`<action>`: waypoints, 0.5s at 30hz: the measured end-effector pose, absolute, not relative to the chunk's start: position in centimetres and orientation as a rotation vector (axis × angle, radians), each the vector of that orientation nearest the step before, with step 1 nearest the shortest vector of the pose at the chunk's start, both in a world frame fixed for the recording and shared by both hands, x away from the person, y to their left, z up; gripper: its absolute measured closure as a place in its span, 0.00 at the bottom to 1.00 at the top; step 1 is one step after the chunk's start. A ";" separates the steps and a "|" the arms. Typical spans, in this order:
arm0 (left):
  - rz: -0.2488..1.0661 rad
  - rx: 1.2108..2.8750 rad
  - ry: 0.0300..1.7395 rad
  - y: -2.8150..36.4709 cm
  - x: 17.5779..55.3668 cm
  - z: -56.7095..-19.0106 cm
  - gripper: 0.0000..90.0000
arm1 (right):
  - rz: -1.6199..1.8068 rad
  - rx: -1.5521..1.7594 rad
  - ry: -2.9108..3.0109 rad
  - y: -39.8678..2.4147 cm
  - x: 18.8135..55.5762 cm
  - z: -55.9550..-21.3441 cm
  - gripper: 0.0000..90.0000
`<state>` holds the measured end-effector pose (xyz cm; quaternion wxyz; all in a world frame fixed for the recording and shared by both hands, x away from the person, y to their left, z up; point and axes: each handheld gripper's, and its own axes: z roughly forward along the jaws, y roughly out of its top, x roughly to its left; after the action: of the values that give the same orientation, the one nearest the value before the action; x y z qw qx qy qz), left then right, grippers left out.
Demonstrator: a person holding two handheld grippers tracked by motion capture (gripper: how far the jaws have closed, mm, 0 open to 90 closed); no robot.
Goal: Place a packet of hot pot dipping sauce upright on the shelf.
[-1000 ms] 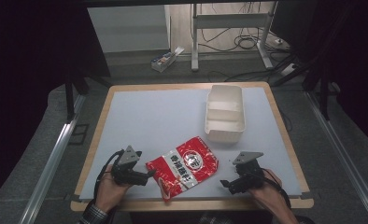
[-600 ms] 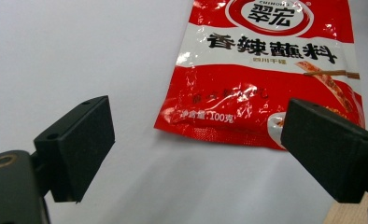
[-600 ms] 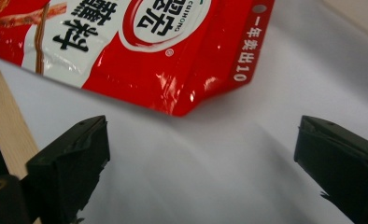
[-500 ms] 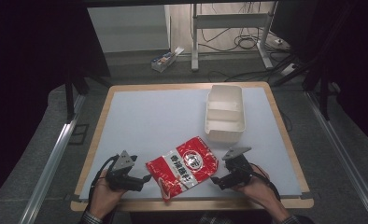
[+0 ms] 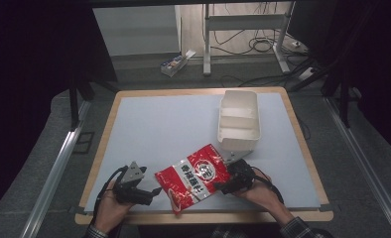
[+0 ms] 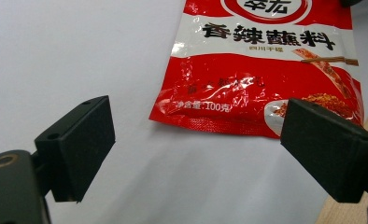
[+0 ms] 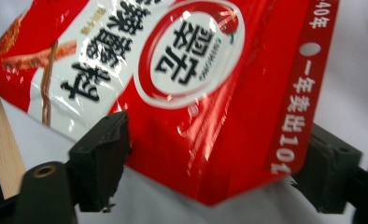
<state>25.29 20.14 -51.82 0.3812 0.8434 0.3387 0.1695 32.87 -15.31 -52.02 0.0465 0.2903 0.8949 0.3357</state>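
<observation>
High view: table [image 5: 163,129] with a pale grey-white top and a wood rim, dark floor around it, cables and metal frame legs behind.

White divided tray [image 5: 239,120] sits at the far right of the tabletop, long axis running away from the person. Two compartments visible, nothing seen in them.

Red sauce packet [image 5: 195,175] lies flat near the front edge, roughly centre, rotated diagonally: one corner points at the person, the opposite end is just beside the tray's near corner. White band with black characters plus a round logo on its face. It sits between the two grippers.

Right gripper [image 5: 228,184] is at the packet's right edge, held in the person's right hand [image 5: 255,191], plaid cuff showing at the bottom. Right gripper view: packet [image 7: 191,93] corner sits between the two black jaws, one jaw on either side of it, jaws spread and not pressed on the film. Can't tell whether the left-hand jaw is touching the packet edge or just overlapping it in view. So: parted, straddling the corner, nothing clamped.

Left gripper [image 5: 151,194] rests low on the table left of the packet, near but apart from it, in the left hand [image 5: 111,210]. Grey triangular plate on top, cable looping off to the left. Left gripper view: jaws wide apart, bare table between them, packet [image 6: 261,70] ahead with its bottom seam facing the gripper, "100" print readable. Wood table rim shows at lower right behind the right-hand jaw.
</observation>
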 end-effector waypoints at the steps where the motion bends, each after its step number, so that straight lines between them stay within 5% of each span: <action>1: 0.433 2.154 0.863 20.1 25.3 -51.8 0.11 | 1.037 0.896 2.732 -14.9 33.0 -52.0 0.31; 15: 0.440 2.171 0.852 20.0 25.3 -51.9 0.11 | 0.950 0.792 2.772 -11.0 34.3 -51.8 0.75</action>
<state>25.30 19.99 -51.93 0.3749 0.8481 0.3327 0.1720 34.26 -10.95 -51.76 0.0532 0.2606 0.9119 0.3125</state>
